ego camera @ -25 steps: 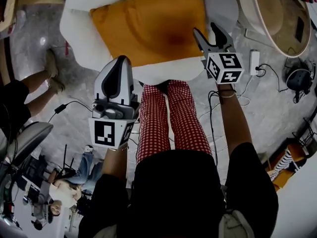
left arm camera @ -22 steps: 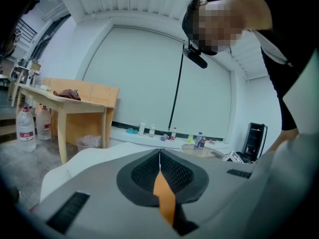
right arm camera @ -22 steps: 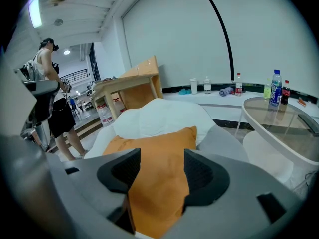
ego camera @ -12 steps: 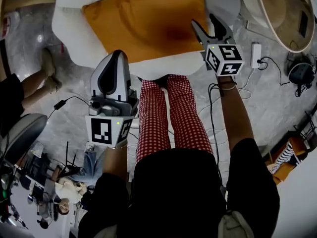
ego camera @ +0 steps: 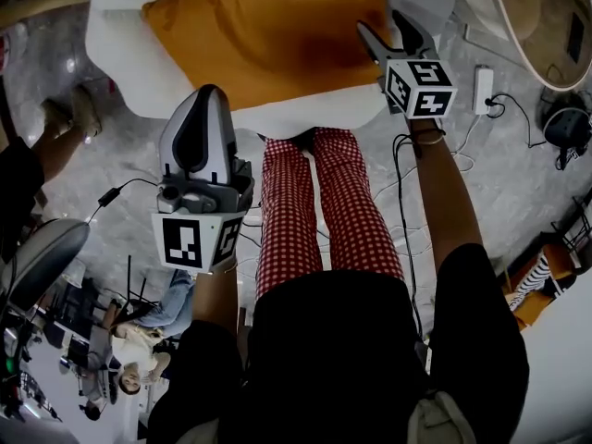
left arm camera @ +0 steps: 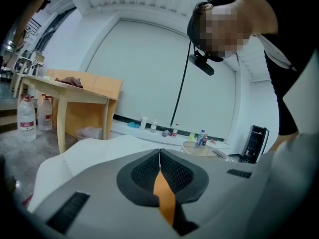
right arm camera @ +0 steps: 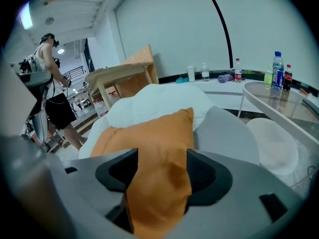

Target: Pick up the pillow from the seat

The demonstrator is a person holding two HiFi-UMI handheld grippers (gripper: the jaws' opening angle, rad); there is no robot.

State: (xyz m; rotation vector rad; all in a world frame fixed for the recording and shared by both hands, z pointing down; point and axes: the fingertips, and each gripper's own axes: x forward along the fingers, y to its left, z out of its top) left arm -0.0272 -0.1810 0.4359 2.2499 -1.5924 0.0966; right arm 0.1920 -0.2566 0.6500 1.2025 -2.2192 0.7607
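pillow point(ego camera: 268, 35): lying on the white seat point(ego camera: 116, 58), not yet lifted.
right gripper point(ego camera: 381, 24): jaws have just been opening and are now gaping wide. It is sitting lower over the pillow's near right corner than a second ago. The pillow is showing in the gap, nothing pinched.
left gripper point(ego camera: 207, 93): staying fully closed, empty, short of the seat.
meaning: approach is nearly finishing; the pinch is likely coming next.

Overhead plus low views of pillow point(ego camera: 268, 35)
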